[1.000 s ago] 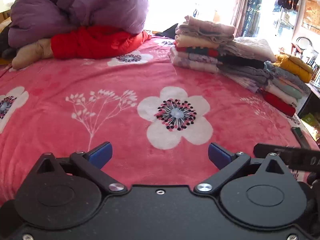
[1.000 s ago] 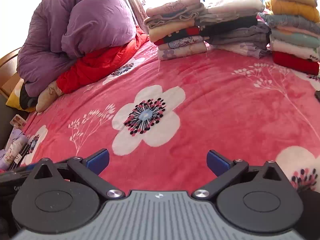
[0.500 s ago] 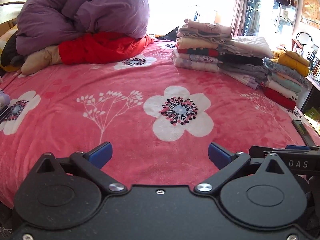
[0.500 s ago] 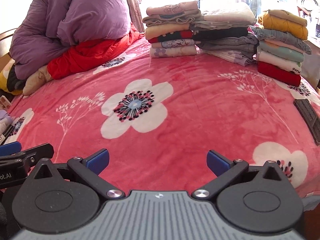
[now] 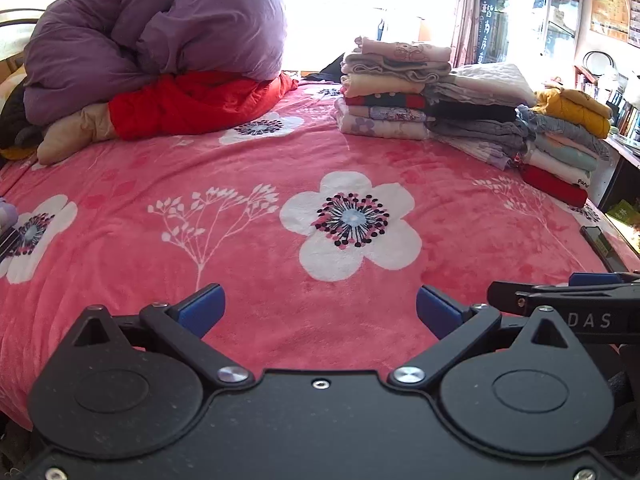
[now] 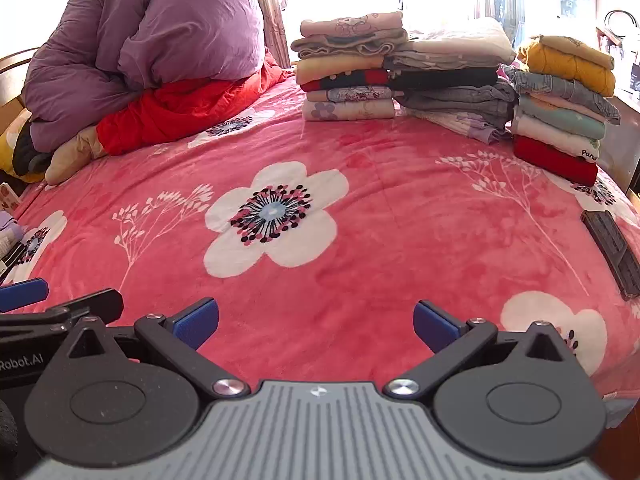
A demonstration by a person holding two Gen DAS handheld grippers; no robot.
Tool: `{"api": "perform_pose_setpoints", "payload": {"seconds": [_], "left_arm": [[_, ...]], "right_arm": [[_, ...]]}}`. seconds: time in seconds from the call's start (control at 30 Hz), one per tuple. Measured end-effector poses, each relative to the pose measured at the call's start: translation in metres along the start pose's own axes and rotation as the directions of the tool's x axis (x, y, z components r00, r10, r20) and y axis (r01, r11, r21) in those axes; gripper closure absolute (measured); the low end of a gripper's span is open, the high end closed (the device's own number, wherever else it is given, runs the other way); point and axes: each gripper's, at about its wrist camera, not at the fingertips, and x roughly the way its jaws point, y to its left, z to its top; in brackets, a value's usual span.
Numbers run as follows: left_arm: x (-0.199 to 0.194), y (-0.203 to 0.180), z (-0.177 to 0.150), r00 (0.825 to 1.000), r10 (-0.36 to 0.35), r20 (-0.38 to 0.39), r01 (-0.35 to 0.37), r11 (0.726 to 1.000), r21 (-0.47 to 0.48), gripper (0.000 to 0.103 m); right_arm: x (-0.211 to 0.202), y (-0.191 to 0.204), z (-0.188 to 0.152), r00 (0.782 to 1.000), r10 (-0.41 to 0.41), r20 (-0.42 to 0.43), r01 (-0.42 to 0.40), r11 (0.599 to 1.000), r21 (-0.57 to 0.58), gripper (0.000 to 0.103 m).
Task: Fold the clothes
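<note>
Nearest the cameras, the left hand-held gripper (image 5: 320,306) hangs over the near edge of the bed with its blue-padded fingers spread wide and nothing between them. The right hand-held gripper (image 6: 316,320) sits just beside it, likewise released and empty, over the same near edge. Each one shows at the side of the other's view.

Beneath them lies the pink blanket (image 6: 380,208), printed with large white flowers and pale branches, covering the bed. Its middle is bare of garments. Near the right edge of the bed a dark flat remote (image 6: 610,252) rests on the blanket.

Farther back, along the far right part of the bed, the folded clothes stand in three piles side by side. The left pile (image 6: 348,68) has a pale pink piece on top and a lilac flowered one at the bottom. The middle pile (image 6: 452,76), touching it, carries a white quilted piece over black and grey layers. The right pile (image 6: 560,108), close to the right edge, has a mustard-yellow garment on top and a red one at the bottom.

At the far left corner a bulky purple duvet (image 5: 152,32) is heaped over a red quilt (image 5: 192,104), with a beige pillow (image 5: 72,132) poking out beneath. Bright window light fills the background.
</note>
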Motion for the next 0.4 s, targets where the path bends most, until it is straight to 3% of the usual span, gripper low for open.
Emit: {"api": "perform_pose_setpoints", "payload": {"seconds": [0.4], "left_arm": [[-0.0048,0.0068,-0.0005,1.000,-0.008,0.027,0.009,0.999,-0.042,0.000]], "right_arm": [[-0.0011,0.0076,-0.0020,1.000,0.002,-0.002,-0.002,1.000,-0.027,0.000]]}}
